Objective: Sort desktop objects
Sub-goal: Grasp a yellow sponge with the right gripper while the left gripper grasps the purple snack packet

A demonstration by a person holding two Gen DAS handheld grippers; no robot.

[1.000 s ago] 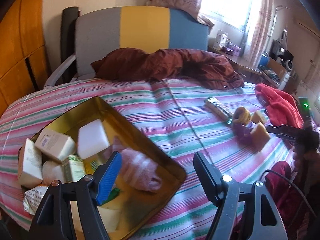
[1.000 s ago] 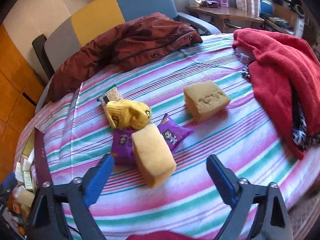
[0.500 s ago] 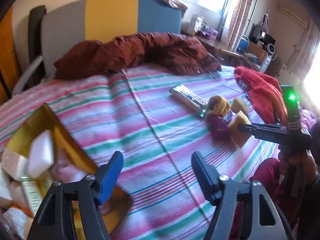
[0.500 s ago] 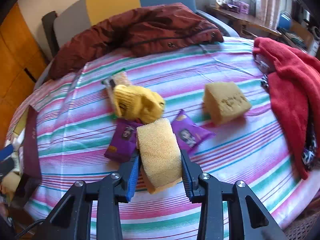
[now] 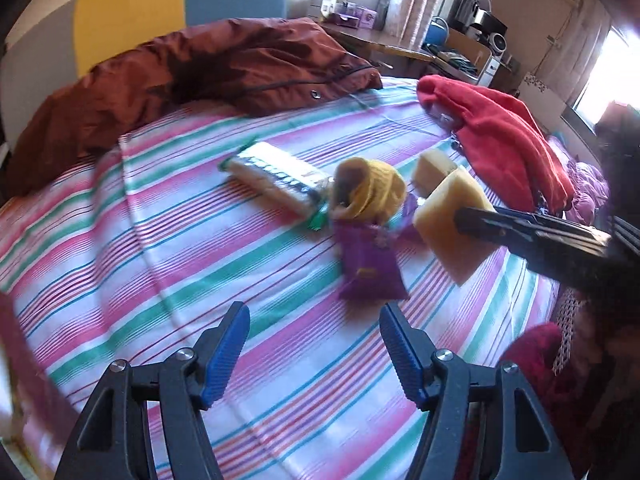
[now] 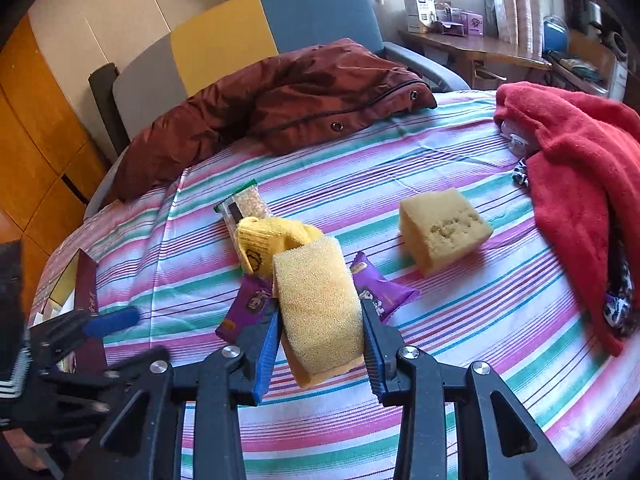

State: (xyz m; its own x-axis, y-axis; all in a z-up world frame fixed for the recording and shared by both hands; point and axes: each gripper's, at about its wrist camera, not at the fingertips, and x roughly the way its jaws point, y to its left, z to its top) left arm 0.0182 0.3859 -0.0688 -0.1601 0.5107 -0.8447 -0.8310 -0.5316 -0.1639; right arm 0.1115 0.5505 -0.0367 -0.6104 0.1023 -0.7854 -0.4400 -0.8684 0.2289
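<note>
My right gripper (image 6: 320,340) is shut on a yellow sponge (image 6: 318,304) and holds it just above the striped cloth; the sponge shows in the left wrist view (image 5: 448,216) too. My left gripper (image 5: 314,348) is open and empty, a short way in front of a purple snack packet (image 5: 366,264). Behind that lie a yellow sock (image 5: 372,188) and a wrapped cereal bar (image 5: 276,176). A second sponge (image 6: 442,228) lies to the right. A second purple packet (image 6: 380,292) lies beside the held sponge.
A dark red jacket (image 6: 288,100) lies at the back of the table, a red towel (image 6: 580,160) at the right. The gold tin with boxes (image 6: 76,284) stands at the left edge. A colour-blocked chair (image 6: 224,36) stands behind.
My right gripper has shut on the yellow sponge and lifted it slightly. My left gripper has swung right, away from the gold tin, toward the purple packet and sock.
</note>
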